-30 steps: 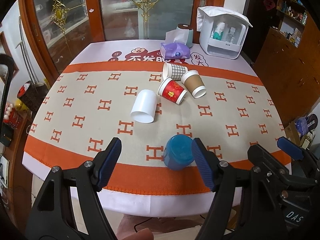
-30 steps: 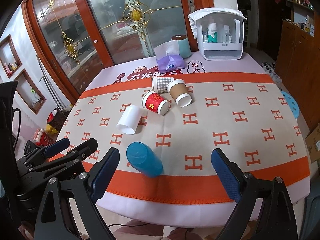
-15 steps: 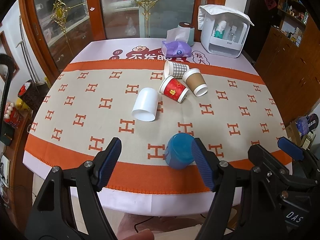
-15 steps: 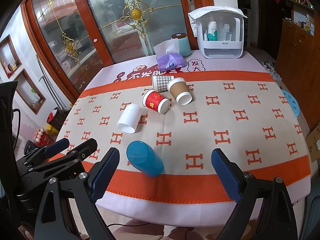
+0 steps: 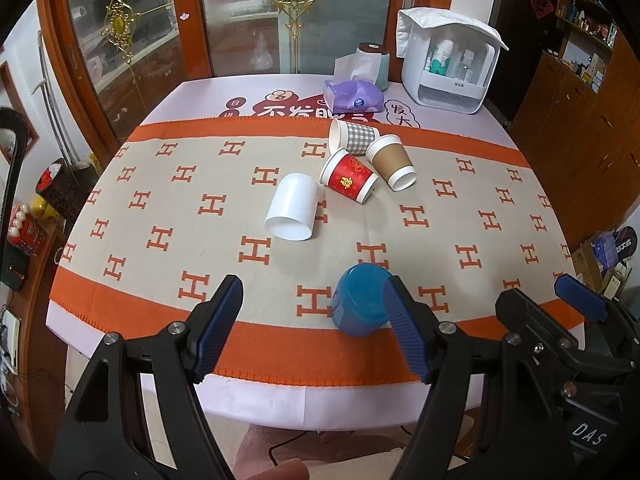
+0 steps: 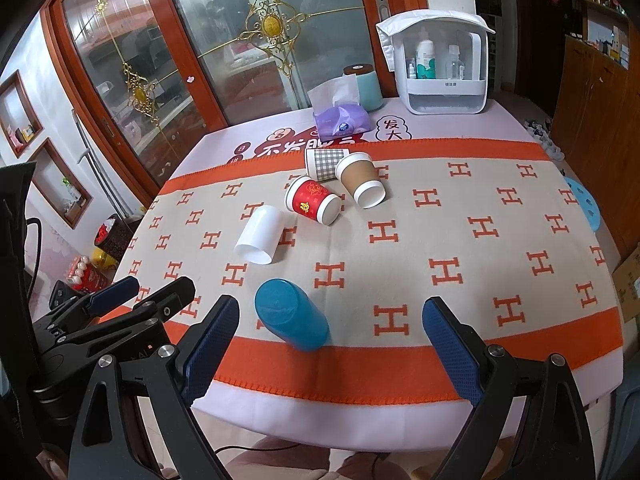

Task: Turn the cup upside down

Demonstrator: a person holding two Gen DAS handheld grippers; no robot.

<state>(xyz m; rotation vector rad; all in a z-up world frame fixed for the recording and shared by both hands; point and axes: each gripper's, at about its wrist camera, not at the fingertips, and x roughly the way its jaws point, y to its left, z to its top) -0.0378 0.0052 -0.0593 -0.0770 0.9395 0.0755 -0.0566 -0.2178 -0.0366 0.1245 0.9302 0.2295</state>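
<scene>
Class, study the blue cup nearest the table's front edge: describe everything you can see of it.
The blue cup is a plain, smooth tumbler that looks like plastic. It lies on its side on the patterned cloth, closed base towards the far-left, straddling the beige area and orange border. Only the cloth touches it; both open grippers are clear of it.

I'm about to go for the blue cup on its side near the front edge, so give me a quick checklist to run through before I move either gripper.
1. Left gripper open: ok, jaws spread wide and empty.
2. Right gripper open: ok, jaws wide and empty.
3. Blue cup free to grasp: ok, it lies on its side, apart from the other cups, touching neither gripper.
4. Which end faces away from the table edge: ok, the closed base; the mouth is hidden from both views.
5. Cup centred between jaws: not ok, it sits near the left gripper's right finger and left of centre in the right wrist view.
6. Landing room on the tablecloth: ok, bare cloth beside the cup.
</scene>
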